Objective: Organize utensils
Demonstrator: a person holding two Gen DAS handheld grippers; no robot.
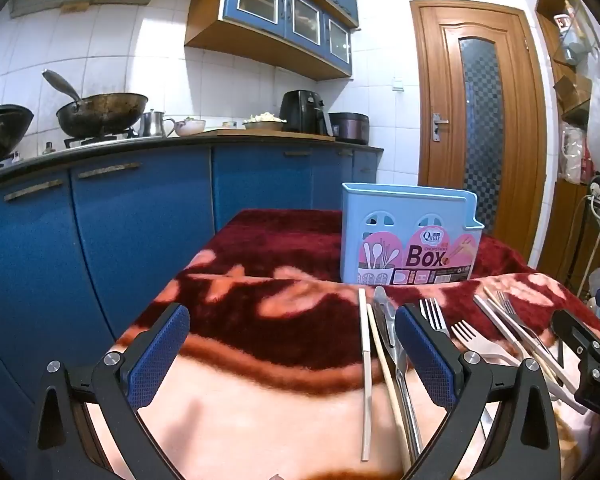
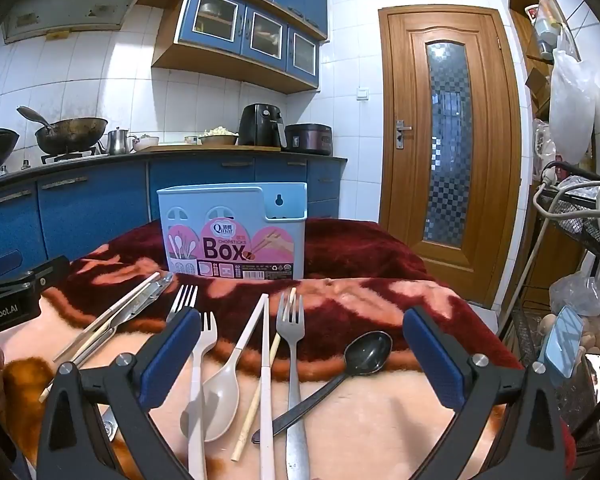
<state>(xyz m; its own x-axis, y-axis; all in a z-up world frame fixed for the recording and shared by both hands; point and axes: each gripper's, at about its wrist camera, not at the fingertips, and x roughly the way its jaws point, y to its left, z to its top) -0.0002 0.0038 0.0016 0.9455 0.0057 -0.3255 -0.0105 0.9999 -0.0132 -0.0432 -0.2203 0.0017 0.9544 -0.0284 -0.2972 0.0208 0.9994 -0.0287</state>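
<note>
Nothing is sorted yet: both grippers (image 1: 292, 356) (image 2: 302, 356) hover empty, jaws apart, so the next move is probably picking a fork (image 2: 292, 344) for the box (image 2: 234, 232) at the blanket's (image 2: 360, 308) far edge.

Utensils (image 2: 260, 360) scattered flat, blue box (image 2: 236, 232) upright (seemingly empty)

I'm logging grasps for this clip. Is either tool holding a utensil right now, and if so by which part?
Nothing is held. The left tool and the right tool both stand open above the utensils on the blanket.
</note>
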